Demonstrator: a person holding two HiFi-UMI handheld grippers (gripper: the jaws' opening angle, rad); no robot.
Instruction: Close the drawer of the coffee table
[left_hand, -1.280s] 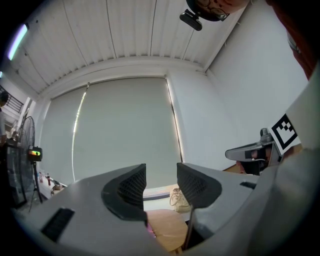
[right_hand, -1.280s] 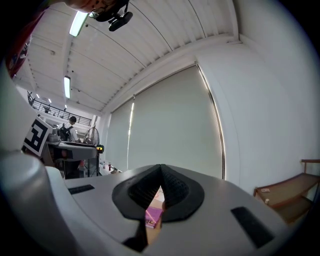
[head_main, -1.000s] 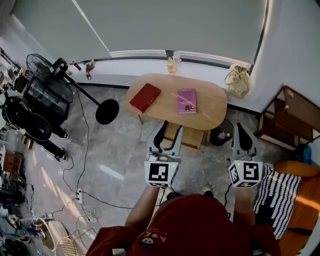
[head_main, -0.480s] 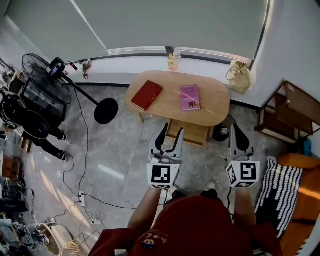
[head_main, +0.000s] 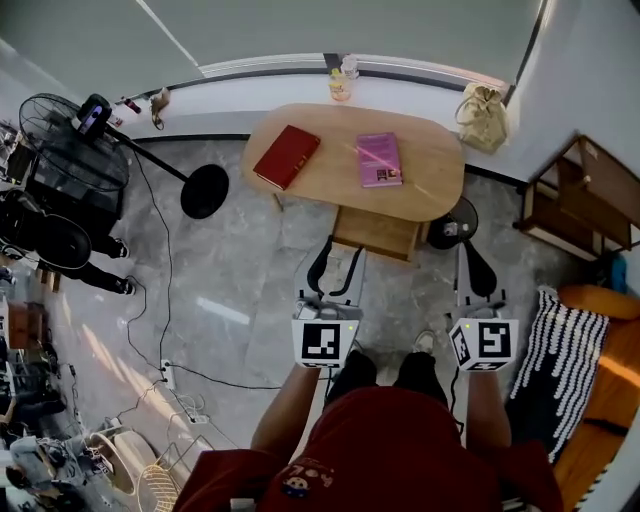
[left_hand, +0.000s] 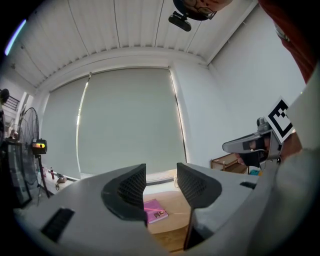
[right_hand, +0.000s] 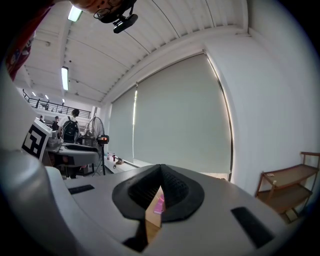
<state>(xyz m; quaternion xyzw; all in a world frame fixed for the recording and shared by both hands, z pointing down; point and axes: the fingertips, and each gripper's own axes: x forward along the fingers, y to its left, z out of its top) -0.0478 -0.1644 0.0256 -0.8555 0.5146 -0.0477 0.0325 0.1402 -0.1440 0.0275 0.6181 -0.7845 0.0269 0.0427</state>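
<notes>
Facing open drawer (head_main: 378, 232) | left hand-held gripper (head_main: 338, 262) wide, empty | right hand-held gripper (head_main: 470, 262) closed, empty | pink book (head_main: 379, 159) atop

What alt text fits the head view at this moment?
A person holds two grippers toward an oval wooden coffee table whose drawer stands pulled out. The left gripper is open, the right gripper shut, both short of the drawer. A red book and a pink book lie on the table.

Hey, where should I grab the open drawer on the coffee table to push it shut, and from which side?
Probably the front panel of the drawer, approached from your side: it juts out from under the coffee table toward you, and no handle shows. The open left gripper is nearest; a flat push may do.
</notes>
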